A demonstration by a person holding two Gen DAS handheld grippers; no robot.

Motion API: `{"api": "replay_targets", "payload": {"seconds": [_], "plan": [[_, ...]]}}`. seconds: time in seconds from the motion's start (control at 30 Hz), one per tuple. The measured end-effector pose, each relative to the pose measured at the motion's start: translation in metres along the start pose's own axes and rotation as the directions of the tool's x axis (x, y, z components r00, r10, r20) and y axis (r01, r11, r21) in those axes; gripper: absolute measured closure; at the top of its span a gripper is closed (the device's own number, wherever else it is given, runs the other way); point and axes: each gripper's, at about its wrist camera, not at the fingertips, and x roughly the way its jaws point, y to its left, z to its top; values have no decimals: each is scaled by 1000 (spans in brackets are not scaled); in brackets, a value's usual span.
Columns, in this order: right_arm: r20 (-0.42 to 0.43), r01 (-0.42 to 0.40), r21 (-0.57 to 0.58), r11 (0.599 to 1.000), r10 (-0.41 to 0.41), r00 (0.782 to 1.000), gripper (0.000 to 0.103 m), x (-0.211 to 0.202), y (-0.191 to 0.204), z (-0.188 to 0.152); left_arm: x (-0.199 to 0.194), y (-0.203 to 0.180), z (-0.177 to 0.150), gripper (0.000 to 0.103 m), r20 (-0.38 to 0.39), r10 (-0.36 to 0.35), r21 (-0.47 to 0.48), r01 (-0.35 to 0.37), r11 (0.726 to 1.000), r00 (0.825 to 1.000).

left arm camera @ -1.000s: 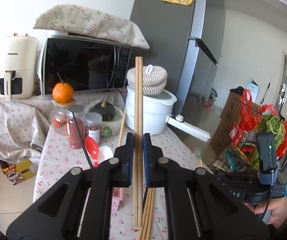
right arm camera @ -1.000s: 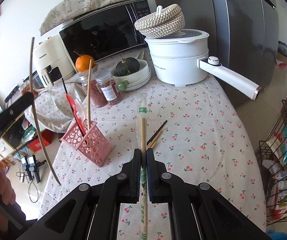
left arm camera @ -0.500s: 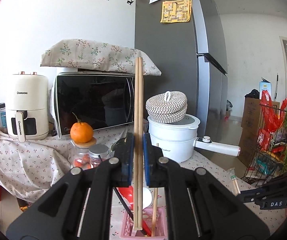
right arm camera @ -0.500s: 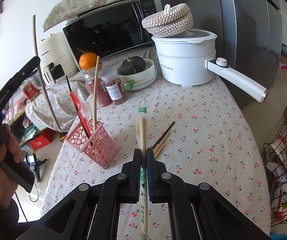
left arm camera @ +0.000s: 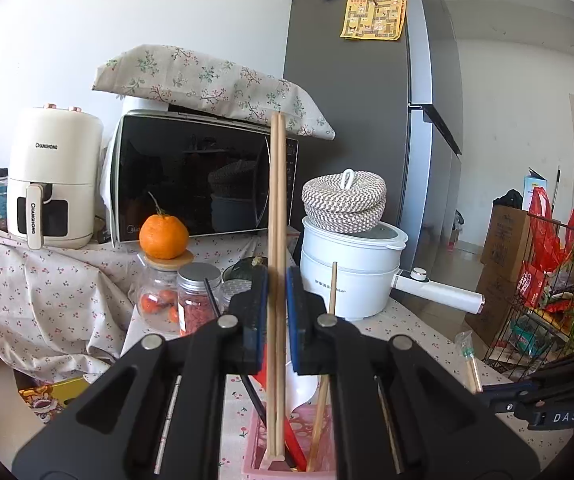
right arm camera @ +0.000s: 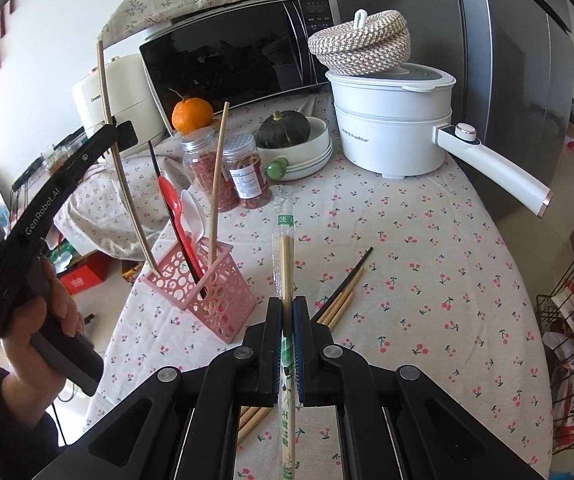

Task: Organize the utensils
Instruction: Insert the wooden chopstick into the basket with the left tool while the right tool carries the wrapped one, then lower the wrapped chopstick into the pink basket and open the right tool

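The left hand-held gripper [left arm camera: 275,320] stands above the pink perforated plastic utensil basket [right arm camera: 203,294], its blue-padded jaws parted a little around a pair of plain wooden chopsticks [left arm camera: 275,264]; a narrow gap shows between the sticks and the right pad, so whether they are pinched or loose cannot be told. The pair stands nearly upright, its lower end down inside the basket at the near-left corner. In the right wrist view the same pair [right arm camera: 121,168] leans from the gripper's black arm down into the basket's left side. The basket sits on the cherry-print cloth tabletop [right arm camera: 427,248] and also holds a red plastic spoon [right arm camera: 173,216], a white plastic spoon [right arm camera: 193,212], a single wooden chopstick [right arm camera: 218,184] and a thin black stick. The right hand-held gripper [right arm camera: 288,340] is closed tight on a pair of disposable bamboo chopsticks in a clear plastic sleeve with green print [right arm camera: 285,248], held pointing forward over the tabletop, right of the basket. Several loose chopsticks, light wood with one dark one [right arm camera: 343,292], lie on the cloth just beside the right gripper's jaws. Behind stand a white electric pot with a long handle [right arm camera: 395,128] and a black microwave oven [right arm camera: 239,52].
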Motion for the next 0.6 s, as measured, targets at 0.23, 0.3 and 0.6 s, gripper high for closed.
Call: {"api": "replay_targets", "payload": {"seconds": [0.23,0.3,0.6], "plan": [[88,-10,16,1000,9,996,98,-12,16,11,7,7,-13,93,-92,-27,-41,23,999,995],[131,-14,21,1000,12,991,97,-18,20,15,3,8,-16,93,-121,-32,-44,27,999,992],[316,-79,90,993,47,948,97,-34,32,41,-22,17,-28,64,-275,-65,-56,52,997,959]]}}
